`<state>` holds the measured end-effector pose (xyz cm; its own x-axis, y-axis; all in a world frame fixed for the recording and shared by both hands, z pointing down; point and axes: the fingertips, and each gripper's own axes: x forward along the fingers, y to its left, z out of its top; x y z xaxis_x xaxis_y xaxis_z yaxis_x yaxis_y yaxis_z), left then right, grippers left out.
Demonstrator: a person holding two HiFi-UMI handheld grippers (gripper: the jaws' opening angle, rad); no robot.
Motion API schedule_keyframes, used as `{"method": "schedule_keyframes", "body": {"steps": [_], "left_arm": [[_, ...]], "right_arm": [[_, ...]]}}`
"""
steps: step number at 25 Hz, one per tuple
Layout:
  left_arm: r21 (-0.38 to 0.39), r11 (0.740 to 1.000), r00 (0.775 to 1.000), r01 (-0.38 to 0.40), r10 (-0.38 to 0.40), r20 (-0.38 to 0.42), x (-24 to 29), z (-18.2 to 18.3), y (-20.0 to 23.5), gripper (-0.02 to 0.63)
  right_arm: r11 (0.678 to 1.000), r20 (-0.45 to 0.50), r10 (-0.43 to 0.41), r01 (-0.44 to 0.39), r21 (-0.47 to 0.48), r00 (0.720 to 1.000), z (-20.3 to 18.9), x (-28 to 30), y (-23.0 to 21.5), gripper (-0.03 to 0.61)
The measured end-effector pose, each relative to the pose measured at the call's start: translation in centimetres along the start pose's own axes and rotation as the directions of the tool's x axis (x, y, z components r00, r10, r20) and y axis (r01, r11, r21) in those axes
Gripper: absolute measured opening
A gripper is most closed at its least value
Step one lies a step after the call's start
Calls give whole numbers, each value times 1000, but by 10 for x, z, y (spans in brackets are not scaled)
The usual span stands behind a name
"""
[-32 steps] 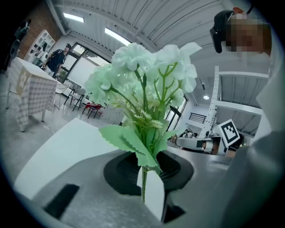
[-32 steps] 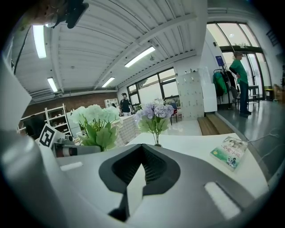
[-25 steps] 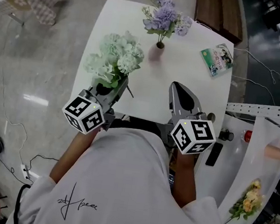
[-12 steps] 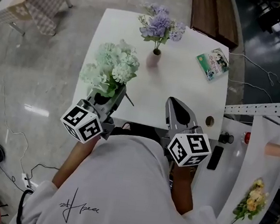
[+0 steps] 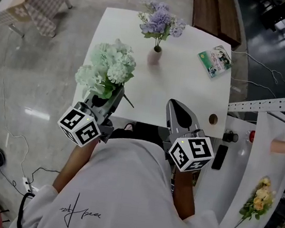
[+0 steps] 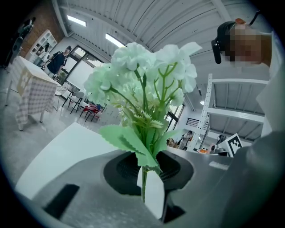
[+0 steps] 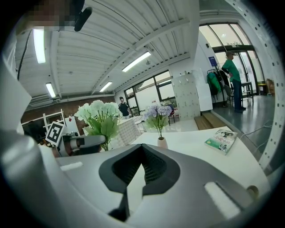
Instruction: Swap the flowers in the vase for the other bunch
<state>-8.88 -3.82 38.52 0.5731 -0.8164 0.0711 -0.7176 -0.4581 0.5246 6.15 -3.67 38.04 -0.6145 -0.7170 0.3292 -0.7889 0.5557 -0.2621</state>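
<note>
The left gripper (image 5: 113,94) keeps its jaws nearly closed, clamped on the stem of the pale green bunch (image 5: 106,69), held upright near the vase (image 5: 154,56) and a shade farther from it than a second ago. The purple flowers (image 5: 159,23) remain in the vase on the table (image 5: 187,88). The right gripper (image 5: 178,106), jaws together and empty, stays well short of the vase.

My white desk (image 5: 181,97) carries a small pink vase (image 5: 154,56) of purple flowers (image 5: 160,22) near its far edge; a green booklet (image 5: 215,60) lies toward the far right corner
</note>
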Motion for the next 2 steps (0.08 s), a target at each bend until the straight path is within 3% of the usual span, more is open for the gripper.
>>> {"method": "schedule_keyframes", "body": {"steps": [2], "left_arm": [[-4, 1000, 1000, -3, 3, 9, -3, 2, -1, 66]], "right_arm": [[1000, 2, -3, 3, 3, 1000, -1, -4, 1, 5]]}}
